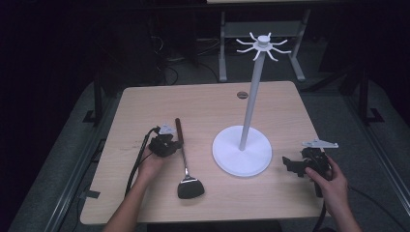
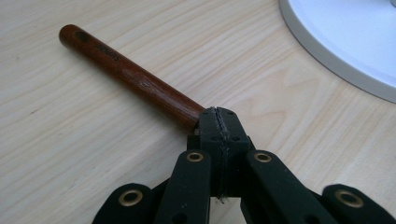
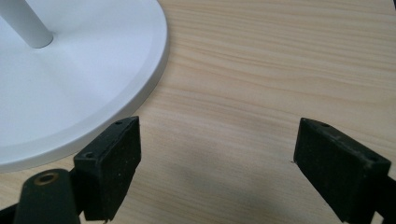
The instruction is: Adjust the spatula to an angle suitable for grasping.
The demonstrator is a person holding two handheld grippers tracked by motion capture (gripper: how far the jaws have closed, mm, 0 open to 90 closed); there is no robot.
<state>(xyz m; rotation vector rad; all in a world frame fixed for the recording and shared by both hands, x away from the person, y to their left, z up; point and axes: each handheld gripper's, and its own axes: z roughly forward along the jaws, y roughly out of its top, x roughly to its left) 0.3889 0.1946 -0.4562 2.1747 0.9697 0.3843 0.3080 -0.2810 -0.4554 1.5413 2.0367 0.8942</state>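
Light wood desk (image 1: 145,101) fills centre of high view. White stand (image 1: 241,150), tall pole with hook crown, round base right of centre. Spatula (image 1: 185,164) lies flat at nine o'clock of base, just apart from it: black blade toward person, brown wooden handle (image 2: 130,77) pointing twelve o'clock. Left gripper (image 1: 164,145) at handle's lower end, fingers (image 2: 208,126) pressed fully together, handle emerging from behind tips; actual clamp unclear. Right gripper (image 1: 294,165) at three o'clock of base, fingers (image 3: 112,163) spread wide over bare desk, nothing between.
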